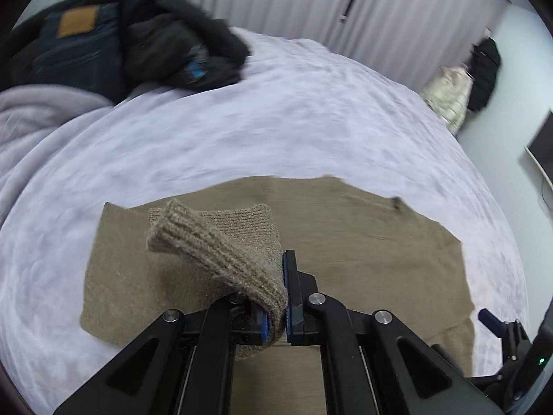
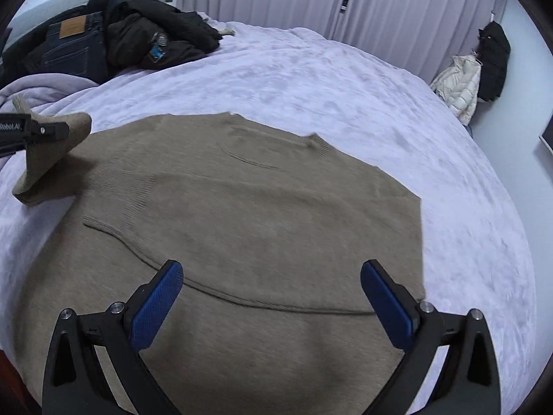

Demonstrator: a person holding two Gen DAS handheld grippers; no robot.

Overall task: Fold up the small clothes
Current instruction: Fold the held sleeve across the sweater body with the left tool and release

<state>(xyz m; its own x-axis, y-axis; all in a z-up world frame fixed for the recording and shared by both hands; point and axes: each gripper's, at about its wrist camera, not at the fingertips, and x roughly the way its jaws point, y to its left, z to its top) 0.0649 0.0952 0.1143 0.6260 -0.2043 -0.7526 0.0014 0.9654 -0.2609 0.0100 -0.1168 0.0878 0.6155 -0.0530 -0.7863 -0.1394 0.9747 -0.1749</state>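
From the left wrist, the left gripper (image 1: 276,311) pinches the ribbed cuff of the sweater's sleeve (image 1: 221,252), lifted over the tan sweater (image 1: 363,242) spread flat on the bed (image 1: 242,131).

From the right wrist, the right gripper (image 2: 273,297) hangs spread wide (nothing between its pads) above the sweater's body.

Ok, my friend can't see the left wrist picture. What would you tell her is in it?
The left gripper is shut on the ribbed cuff of a tan sweater's sleeve, lifting it above the sweater spread flat on a pale purple bed. Dark clothes are piled at the far corner.
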